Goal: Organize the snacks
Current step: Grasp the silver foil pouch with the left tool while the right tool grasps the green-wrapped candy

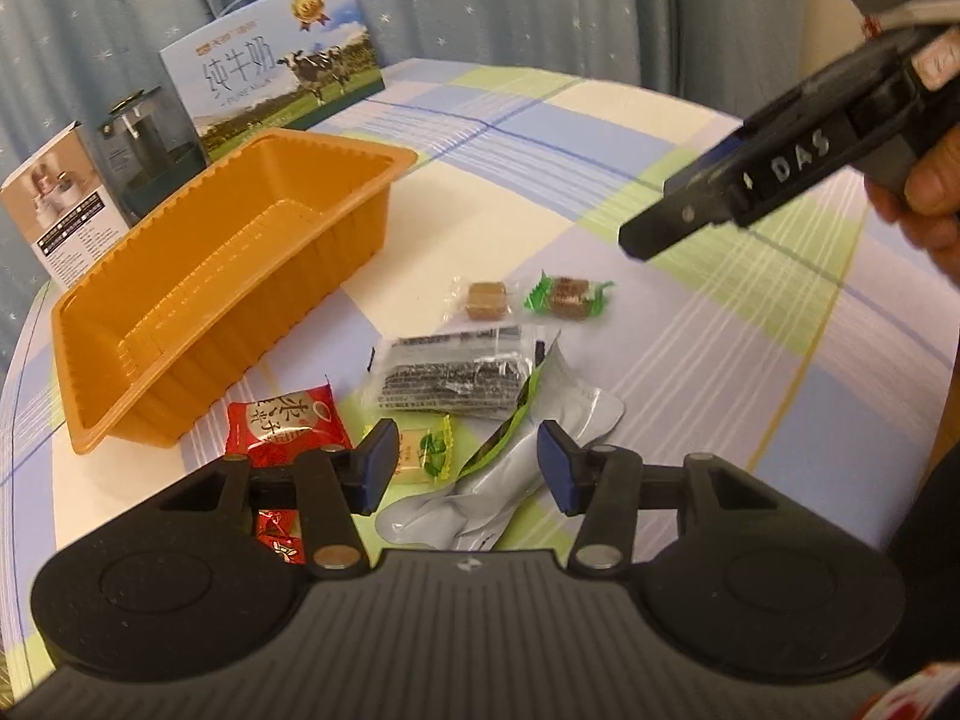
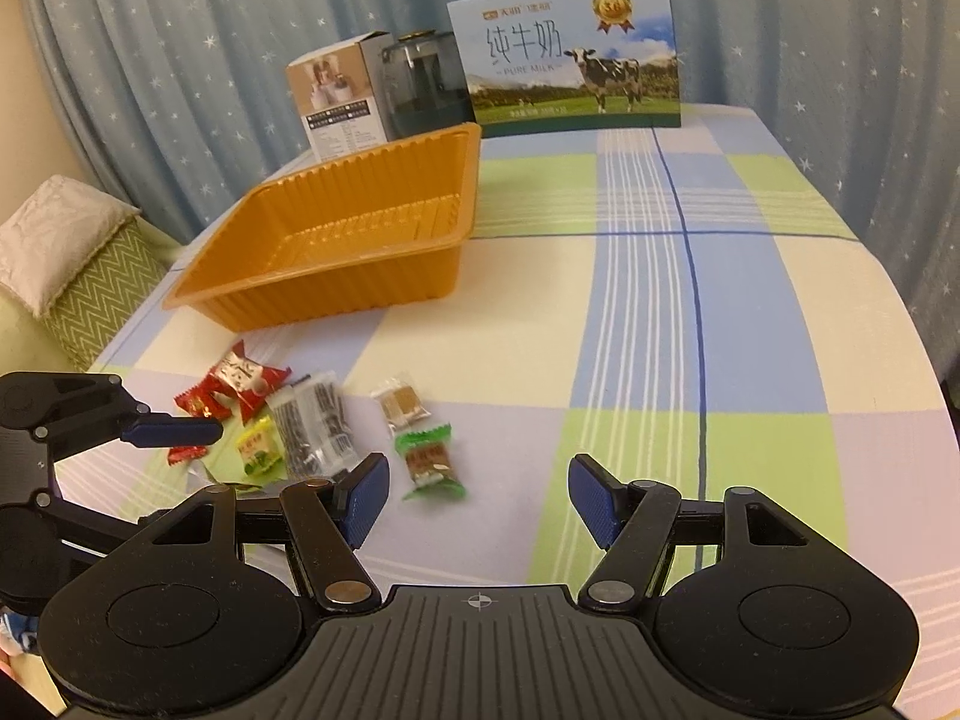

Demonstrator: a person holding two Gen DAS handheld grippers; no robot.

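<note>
Nearest us, our left gripper (image 1: 468, 465) hangs with jaws parted over a silver pouch (image 1: 480, 498), gripping nothing. Our right gripper (image 2: 477, 501) is also agape and empty, just short of the green-wrapped candy (image 2: 429, 459). Beyond the pouch lies the dark striped packet (image 1: 453, 378), its long axis running left to right, with a red packet (image 1: 288, 429) to its left. Farther still sits the orange tray (image 1: 120, 384), its long side pointing away toward the milk carton (image 1: 282, 54).
</note>
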